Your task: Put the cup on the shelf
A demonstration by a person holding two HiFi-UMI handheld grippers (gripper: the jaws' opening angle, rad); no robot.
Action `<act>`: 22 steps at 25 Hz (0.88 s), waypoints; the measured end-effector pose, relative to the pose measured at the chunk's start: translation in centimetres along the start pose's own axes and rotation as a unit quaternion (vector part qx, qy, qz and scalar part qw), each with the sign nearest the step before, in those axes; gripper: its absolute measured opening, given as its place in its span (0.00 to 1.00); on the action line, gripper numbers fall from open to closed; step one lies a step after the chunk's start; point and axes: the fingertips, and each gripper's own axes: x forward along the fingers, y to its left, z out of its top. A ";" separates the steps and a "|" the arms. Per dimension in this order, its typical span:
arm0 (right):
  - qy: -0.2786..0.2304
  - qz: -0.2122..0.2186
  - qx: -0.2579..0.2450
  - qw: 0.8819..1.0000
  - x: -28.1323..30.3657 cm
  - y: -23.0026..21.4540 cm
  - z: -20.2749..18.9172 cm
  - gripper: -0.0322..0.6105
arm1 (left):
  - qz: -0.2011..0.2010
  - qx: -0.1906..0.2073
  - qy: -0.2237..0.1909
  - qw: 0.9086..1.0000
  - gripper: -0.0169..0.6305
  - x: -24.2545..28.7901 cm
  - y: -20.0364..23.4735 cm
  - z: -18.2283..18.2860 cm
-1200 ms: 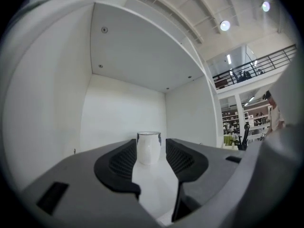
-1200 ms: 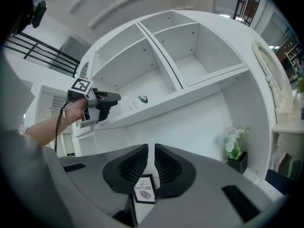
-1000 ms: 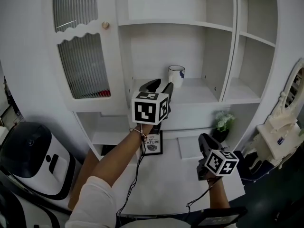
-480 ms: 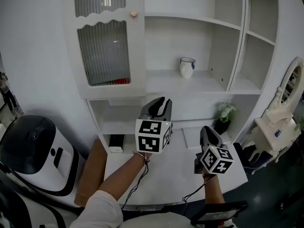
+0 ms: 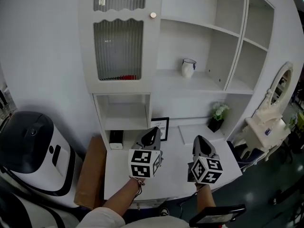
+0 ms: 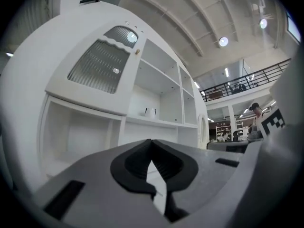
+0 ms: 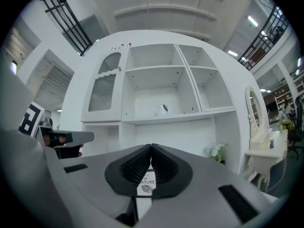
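The white cup (image 5: 188,68) with blue markings stands upright on the middle shelf (image 5: 209,87) of the white cabinet, with nothing touching it. It shows small and far off in the left gripper view (image 6: 150,112) and the right gripper view (image 7: 162,109). My left gripper (image 5: 151,133) hovers low over the white desk (image 5: 173,177), well below and in front of the cup. Its jaws are shut with nothing between them (image 6: 151,142). My right gripper (image 5: 199,142) hangs beside it to the right, also shut and empty (image 7: 150,147).
A framed picture (image 5: 161,126) and a small potted plant (image 5: 217,115) stand at the back of the desk. A ribbed-glass cabinet door (image 5: 118,44) is at upper left. A black-and-white machine (image 5: 33,151) and a cardboard box (image 5: 92,170) are left; a white dressing table (image 5: 263,129) is right.
Both grippers have drawn back and down from the shelf to the front of the desk. The left gripper's jaws have closed from wide open. The cup stays on the shelf.
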 end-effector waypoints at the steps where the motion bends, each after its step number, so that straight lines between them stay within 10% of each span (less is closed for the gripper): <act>1: 0.004 -0.003 0.001 1.000 -0.5 0.5 -0.3 0.09 | 0.002 0.000 0.003 1.000 0.04 -0.8 0.2 -0.5; 22: 0.019 -0.013 -0.008 1.000 -1.9 3.8 -3.0 0.09 | 0.027 0.011 0.036 0.999 0.04 -6.5 2.5 -3.9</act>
